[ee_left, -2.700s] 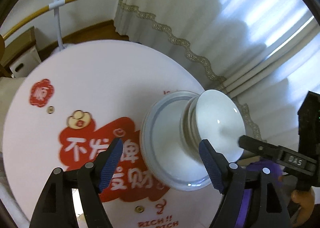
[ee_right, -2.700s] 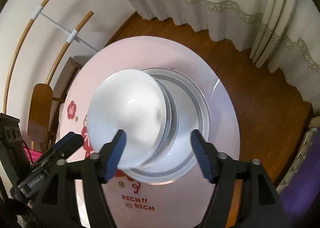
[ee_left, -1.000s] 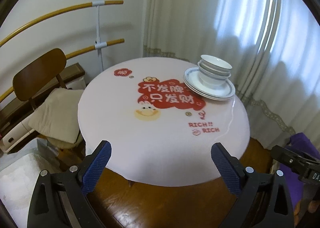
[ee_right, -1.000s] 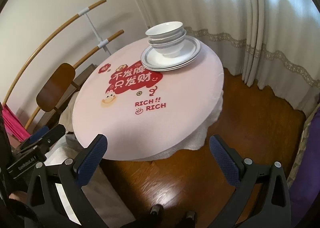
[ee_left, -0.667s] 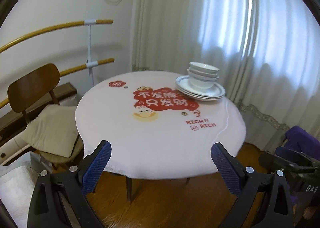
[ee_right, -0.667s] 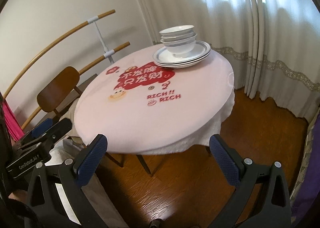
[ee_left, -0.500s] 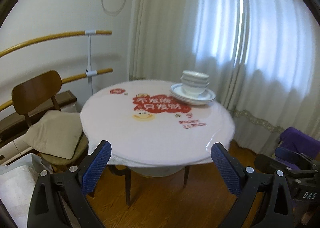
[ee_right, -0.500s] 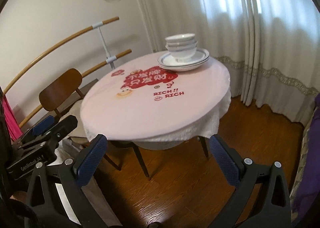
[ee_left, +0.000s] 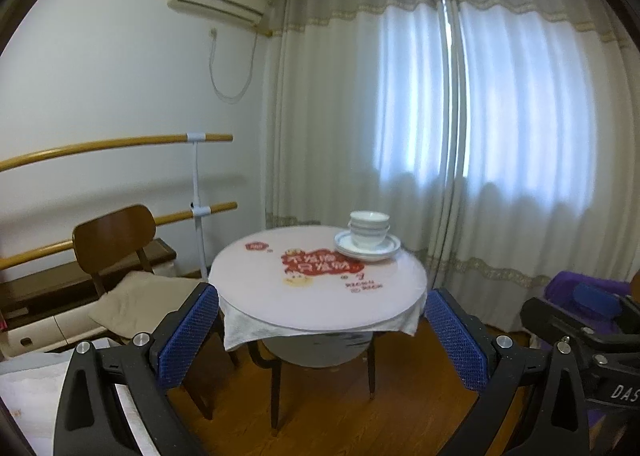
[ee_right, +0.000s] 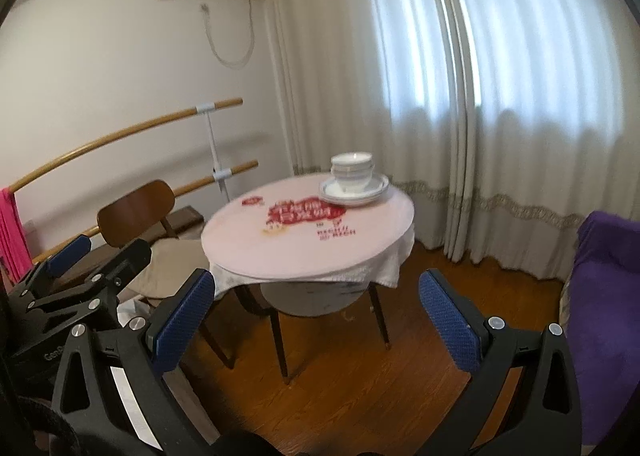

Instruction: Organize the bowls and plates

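White bowls (ee_left: 369, 233) are stacked on a pile of white plates (ee_left: 386, 249) with blue-grey rims, at the far right of a round pink table (ee_left: 320, 296). The bowls (ee_right: 353, 172) and plates (ee_right: 376, 188) also show in the right wrist view, on the table (ee_right: 304, 244). My left gripper (ee_left: 320, 336) is open and empty, well back from the table above the floor. My right gripper (ee_right: 316, 316) is open and empty, also far from the table. The left gripper shows at the left of the right wrist view (ee_right: 72, 280).
A brown wooden chair (ee_left: 116, 244) with a cushion stands left of the table. Wooden rails (ee_left: 120, 144) run along the wall. White curtains (ee_left: 460, 156) hang behind. A purple seat (ee_right: 604, 296) is at the right. The floor (ee_right: 360, 376) is wood.
Both grippers have pulled far back from the stack and tilted up, from right over the bowls to across the room. The bowls and plates stay stacked on the table.
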`<action>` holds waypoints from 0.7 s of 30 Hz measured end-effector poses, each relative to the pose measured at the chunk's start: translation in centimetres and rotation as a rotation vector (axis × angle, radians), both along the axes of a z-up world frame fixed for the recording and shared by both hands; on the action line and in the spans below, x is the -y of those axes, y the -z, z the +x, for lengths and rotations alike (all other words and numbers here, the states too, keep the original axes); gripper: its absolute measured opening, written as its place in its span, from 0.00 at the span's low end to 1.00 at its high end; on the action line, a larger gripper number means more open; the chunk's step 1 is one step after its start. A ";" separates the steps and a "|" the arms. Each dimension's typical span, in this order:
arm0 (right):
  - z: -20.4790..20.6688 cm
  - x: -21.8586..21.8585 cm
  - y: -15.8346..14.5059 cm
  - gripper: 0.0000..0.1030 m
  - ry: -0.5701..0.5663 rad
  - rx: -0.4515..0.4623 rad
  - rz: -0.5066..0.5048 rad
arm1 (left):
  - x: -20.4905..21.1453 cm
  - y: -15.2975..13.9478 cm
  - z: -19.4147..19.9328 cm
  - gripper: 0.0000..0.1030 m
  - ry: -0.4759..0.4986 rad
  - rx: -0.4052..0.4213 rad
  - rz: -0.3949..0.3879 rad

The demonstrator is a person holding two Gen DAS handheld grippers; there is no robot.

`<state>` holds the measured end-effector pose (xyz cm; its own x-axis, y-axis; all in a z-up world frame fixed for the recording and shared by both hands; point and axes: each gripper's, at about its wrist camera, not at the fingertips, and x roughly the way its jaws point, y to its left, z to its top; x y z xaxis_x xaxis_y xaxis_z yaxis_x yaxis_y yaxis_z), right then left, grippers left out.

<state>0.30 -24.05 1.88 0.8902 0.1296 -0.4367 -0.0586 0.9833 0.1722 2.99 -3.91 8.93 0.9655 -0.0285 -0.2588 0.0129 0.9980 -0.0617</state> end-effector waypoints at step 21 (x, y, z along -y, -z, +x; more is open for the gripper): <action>-10.3 -1.2 -5.7 1.00 0.045 0.178 -0.043 | -0.9 -1.8 -15.8 0.99 0.016 0.157 -0.002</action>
